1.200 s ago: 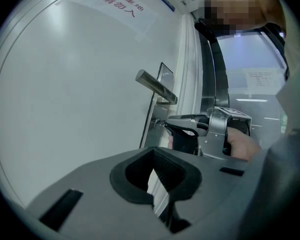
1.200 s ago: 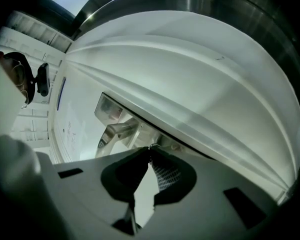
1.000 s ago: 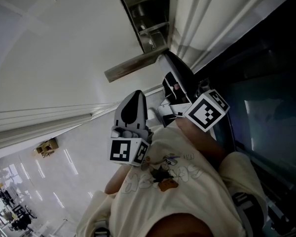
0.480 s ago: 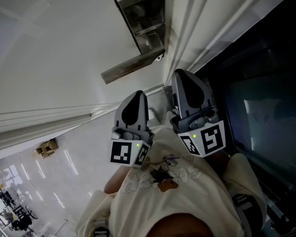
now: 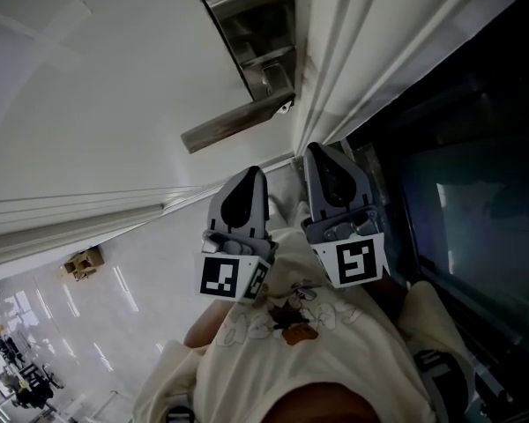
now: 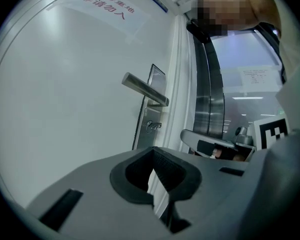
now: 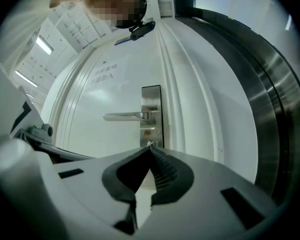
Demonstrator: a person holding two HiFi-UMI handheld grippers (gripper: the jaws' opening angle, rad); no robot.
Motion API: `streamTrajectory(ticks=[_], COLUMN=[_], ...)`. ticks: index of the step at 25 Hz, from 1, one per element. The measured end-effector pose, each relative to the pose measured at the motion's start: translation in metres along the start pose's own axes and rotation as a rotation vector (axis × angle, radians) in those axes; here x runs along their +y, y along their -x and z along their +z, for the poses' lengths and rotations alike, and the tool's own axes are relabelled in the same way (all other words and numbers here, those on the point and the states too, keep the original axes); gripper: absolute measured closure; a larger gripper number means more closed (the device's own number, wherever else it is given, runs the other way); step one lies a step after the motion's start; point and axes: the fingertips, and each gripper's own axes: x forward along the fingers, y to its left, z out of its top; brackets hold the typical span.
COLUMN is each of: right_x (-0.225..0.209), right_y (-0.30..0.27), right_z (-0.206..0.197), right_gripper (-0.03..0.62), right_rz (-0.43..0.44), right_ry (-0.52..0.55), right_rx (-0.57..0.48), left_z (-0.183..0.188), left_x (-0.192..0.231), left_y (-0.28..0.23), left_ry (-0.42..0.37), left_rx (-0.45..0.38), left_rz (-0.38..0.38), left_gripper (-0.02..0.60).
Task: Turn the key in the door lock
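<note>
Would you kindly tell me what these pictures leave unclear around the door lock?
- Key: left gripper view, too small to tell how it is turned.
- Lock cylinder: right gripper view, lower edge behind the right gripper's shut fingers.
- Lock plate: head view, glare and distance hide any key.

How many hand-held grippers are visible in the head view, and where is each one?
2. The left gripper is under the door lever in the picture; the right gripper is beside it, toward the door's edge.

Two hand-held grippers; one door; one lever handle; one lock plate; one key
</note>
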Motion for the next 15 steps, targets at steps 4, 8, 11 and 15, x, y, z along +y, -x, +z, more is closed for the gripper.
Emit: streamTrajectory(ticks=[4, 8, 11, 15], right_x=[-0.0018, -0.0024, -0.0023, -0.0003], right_y=[-0.0013, -0.0022, -0.0041, -0.0058], right_z=[-0.0055, -0.0082, -0.0063, -0.0064], right_gripper=[0.588, 0.588, 0.588, 0.588], right_rz=[-0.001, 0.008, 0.012, 0.018], right_ry=[0.000, -0.010, -0.010, -0.013], right_rx=[0.023, 0.038, 0.030, 0.033], left_z=[-0.0004, -0.0004, 0.0000, 0.0007], left_x=[-0.0009, -0.0028, -0.0037, -0.0027], left_y=[-0.0007, -0.0024, -0.0037, -0.0048], left_ry=[-0.001, -0.006, -0.007, -0.011], left_rx=[0.005, 0.008, 0.007, 0.008], left_rz=[-0.005, -0.012, -0.019, -0.024], left_gripper=[0.576, 0.577, 0.576, 0.575])
